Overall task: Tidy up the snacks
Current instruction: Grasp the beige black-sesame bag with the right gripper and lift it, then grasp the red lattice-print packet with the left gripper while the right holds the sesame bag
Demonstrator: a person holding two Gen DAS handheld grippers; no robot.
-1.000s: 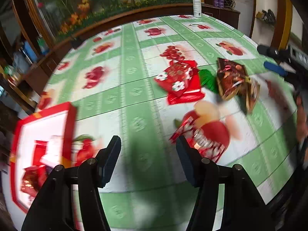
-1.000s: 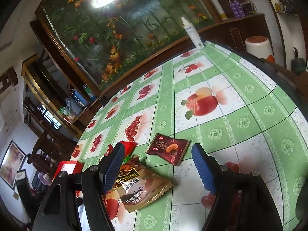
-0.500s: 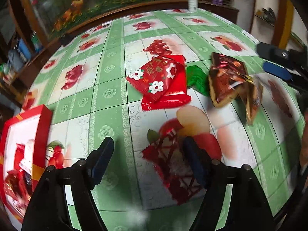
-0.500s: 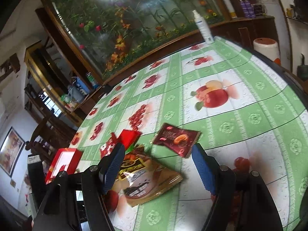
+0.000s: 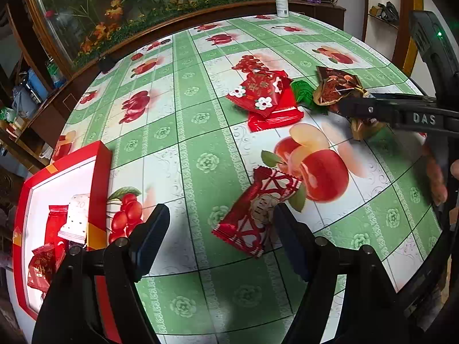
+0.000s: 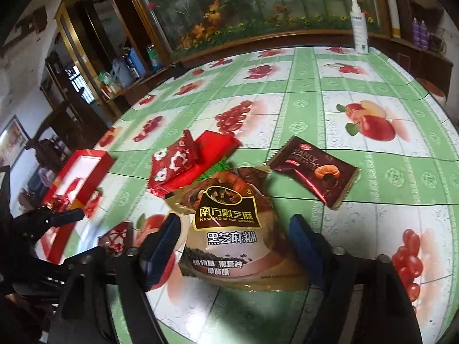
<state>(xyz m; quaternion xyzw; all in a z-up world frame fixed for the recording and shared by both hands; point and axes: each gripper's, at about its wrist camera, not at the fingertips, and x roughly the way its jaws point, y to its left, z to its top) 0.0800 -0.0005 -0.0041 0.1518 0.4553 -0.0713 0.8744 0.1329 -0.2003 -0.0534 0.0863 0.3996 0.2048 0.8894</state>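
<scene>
My left gripper (image 5: 221, 238) is open, low over the table, with a red patterned snack packet (image 5: 255, 215) lying between its fingers near the right one. A red box (image 5: 97, 177) holding several snacks sits at the left. Two stacked red packets (image 5: 266, 97) lie further off. My right gripper (image 6: 235, 246) is open around a brown black-sesame pouch (image 6: 235, 223) flat on the table. A dark almond-chocolate packet (image 6: 312, 169) lies beyond it, the red packets (image 6: 183, 163) to the left. The right gripper also shows in the left wrist view (image 5: 352, 106).
The round table has a green fruit-print cloth (image 5: 200, 120). A green wrapper (image 5: 301, 93) lies beside the red packets. A white spray bottle (image 6: 358, 28) stands at the far edge. A flower mural and wooden cabinets stand behind the table.
My left gripper has moved to the red patterned packet, which now lies between its fingers. My right gripper has moved forward and down over the sesame pouch.
</scene>
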